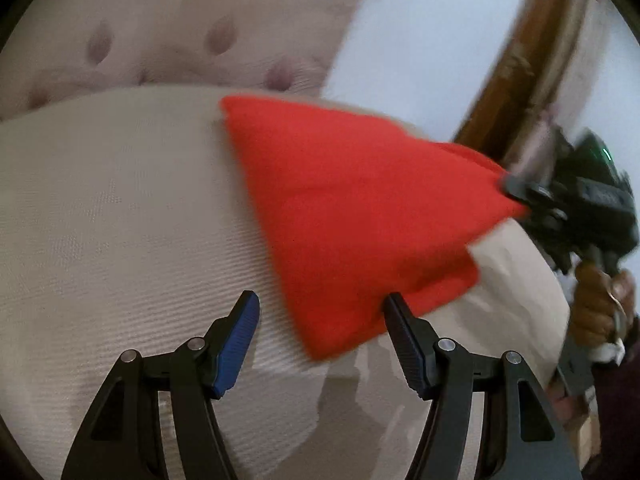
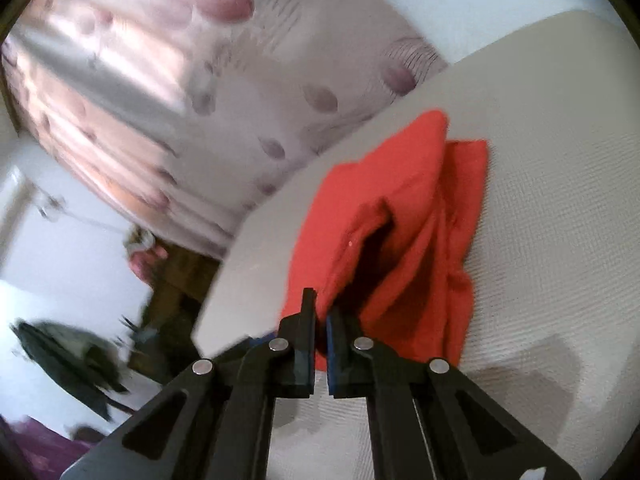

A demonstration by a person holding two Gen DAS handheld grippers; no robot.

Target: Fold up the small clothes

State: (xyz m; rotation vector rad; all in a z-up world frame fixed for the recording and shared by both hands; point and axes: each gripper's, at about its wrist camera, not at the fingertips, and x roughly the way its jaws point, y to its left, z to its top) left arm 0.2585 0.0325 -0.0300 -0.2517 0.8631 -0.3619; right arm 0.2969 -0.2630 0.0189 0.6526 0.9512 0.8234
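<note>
Red garment on pale textured mattress, stretched into triangle, right corner lifted; left gripper near bottom edge, fingers spread wide, nothing between them, right finger just touching cloth edge; tufted headboard far; right gripper fingers closed, pinching garment corner; hand grips its handle at right.

A pale ribbed mattress (bare, finely textured) bears one red garment, partly lifted
</note>
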